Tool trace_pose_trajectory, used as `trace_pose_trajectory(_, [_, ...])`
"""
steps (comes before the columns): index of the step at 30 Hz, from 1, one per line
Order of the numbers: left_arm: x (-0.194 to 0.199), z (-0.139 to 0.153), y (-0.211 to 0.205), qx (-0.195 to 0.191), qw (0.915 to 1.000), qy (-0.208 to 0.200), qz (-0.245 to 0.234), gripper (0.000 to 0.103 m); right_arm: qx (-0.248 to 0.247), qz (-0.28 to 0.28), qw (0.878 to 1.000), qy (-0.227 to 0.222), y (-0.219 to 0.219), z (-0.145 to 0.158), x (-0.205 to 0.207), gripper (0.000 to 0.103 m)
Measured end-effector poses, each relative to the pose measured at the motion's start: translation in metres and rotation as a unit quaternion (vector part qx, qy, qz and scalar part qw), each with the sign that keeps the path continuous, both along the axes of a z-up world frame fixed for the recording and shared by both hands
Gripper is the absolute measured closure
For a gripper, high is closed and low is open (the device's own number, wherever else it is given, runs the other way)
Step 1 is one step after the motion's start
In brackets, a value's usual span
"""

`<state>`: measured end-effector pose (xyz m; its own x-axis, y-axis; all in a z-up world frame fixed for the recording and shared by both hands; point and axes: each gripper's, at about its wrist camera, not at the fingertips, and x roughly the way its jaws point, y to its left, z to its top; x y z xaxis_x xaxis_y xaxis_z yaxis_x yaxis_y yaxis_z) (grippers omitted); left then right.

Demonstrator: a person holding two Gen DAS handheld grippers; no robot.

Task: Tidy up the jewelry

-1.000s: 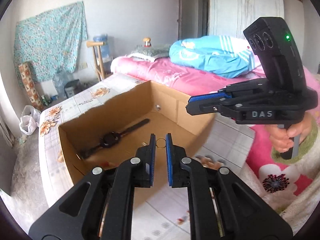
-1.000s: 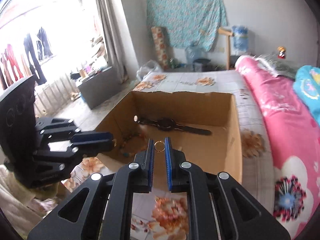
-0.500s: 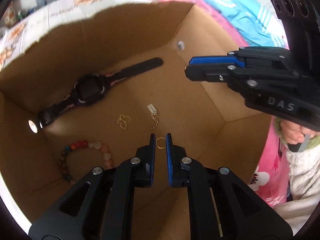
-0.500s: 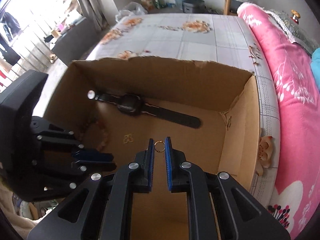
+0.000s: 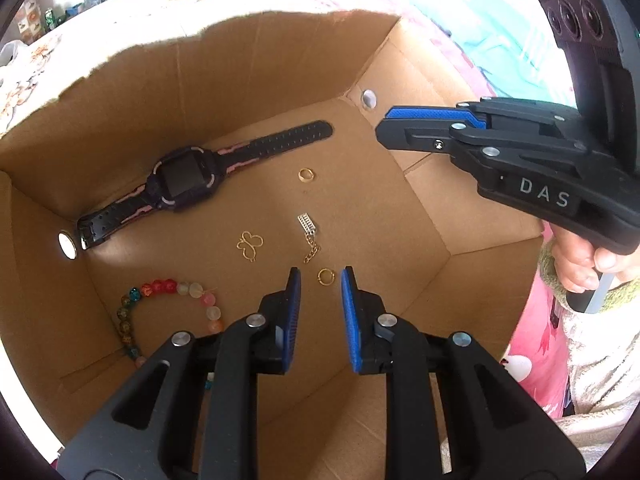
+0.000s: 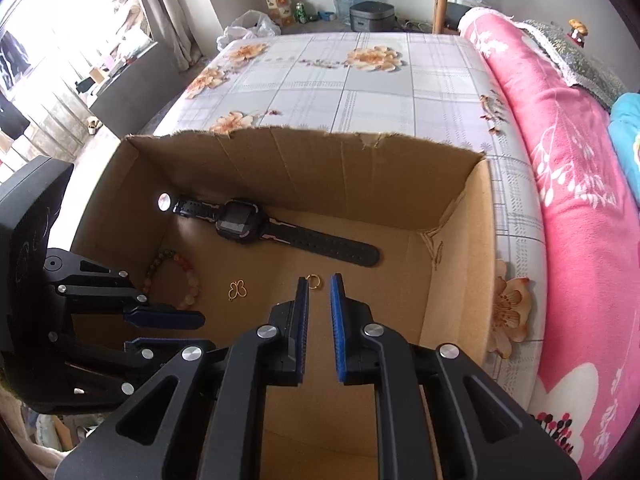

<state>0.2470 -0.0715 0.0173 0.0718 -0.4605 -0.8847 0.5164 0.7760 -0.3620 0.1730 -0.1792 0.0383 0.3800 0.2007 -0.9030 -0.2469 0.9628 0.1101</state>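
Left wrist view, centre frame: the left gripper (image 5: 320,274), jaws just opening, lets its gold ring (image 5: 326,277) go untouched into the cardboard box (image 5: 240,80). The right gripper (image 6: 319,278) is narrowly parted and empty. Next, likely lift both clear.

Inside the cardboard box (image 5: 280,80) lie a black watch (image 5: 188,178), a bead bracelet (image 5: 168,308), a butterfly charm (image 5: 249,245), a chain clasp (image 5: 309,236) and two gold rings (image 5: 306,175).
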Motion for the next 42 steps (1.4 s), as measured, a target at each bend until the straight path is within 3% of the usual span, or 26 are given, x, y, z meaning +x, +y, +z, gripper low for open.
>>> trace_pose_trajectory(4, [-0.018, 0.024, 0.016, -0.014, 0.9982, -0.058, 0.002, 0.084, 0.016, -0.004, 0.999, -0.033, -0.005, 0.022, -0.016, 0.091])
trace_pose_trajectory(6, [-0.034, 0.043, 0.025, -0.032, 0.9946, -0.098, 0.005, 0.084, 0.053, -0.001, 0.996, -0.068, -0.011, 0.044, -0.036, 0.091])
trace_pose_trajectory(9, [-0.083, 0.075, 0.047, -0.079, 0.9804, -0.180, 0.012, 0.075, 0.122, 0.015, 0.983, -0.136, -0.022, 0.077, -0.084, 0.090])
trace_pose_trajectory(12, [-0.137, 0.083, 0.064, -0.103, 0.9636, -0.246, 0.017, 0.070, 0.158, 0.018, 0.970, -0.186, -0.035, 0.091, -0.135, 0.080])
trace_pose_trajectory(16, [-0.198, 0.072, 0.062, -0.079, 0.9471, -0.310, 0.030, 0.061, 0.162, 0.016, 0.961, -0.223, -0.047, 0.083, -0.200, 0.076])
trace_pose_trajectory(19, [-0.220, 0.045, 0.051, -0.079, 0.9549, -0.286, 0.021, 0.060, 0.162, 0.010, 0.962, -0.221, -0.050, 0.060, -0.229, 0.068])
trace_pose_trajectory(22, [-0.223, 0.006, 0.033, -0.053, 0.9644, -0.258, 0.028, 0.060, 0.170, -0.022, 0.972, -0.163, -0.049, 0.014, -0.229, 0.066])
trace_pose_trajectory(26, [-0.205, -0.041, 0.012, -0.005, 0.9737, -0.224, 0.043, 0.060, 0.126, -0.089, 0.985, -0.072, -0.047, -0.051, -0.209, 0.066])
trace_pose_trajectory(30, [-0.206, -0.050, 0.004, 0.004, 0.9697, -0.241, 0.037, 0.060, 0.112, -0.103, 0.986, -0.061, -0.045, -0.070, -0.196, 0.068])
trace_pose_trajectory(36, [-0.212, -0.056, -0.005, 0.005, 0.9657, -0.259, 0.013, 0.060, 0.067, -0.078, 0.993, -0.048, -0.029, -0.077, -0.178, 0.069])
trace_pose_trajectory(42, [-0.214, -0.062, -0.011, 0.009, 0.9620, -0.273, -0.003, 0.060, 0.011, -0.055, 0.998, -0.032, -0.014, -0.091, -0.173, 0.084])
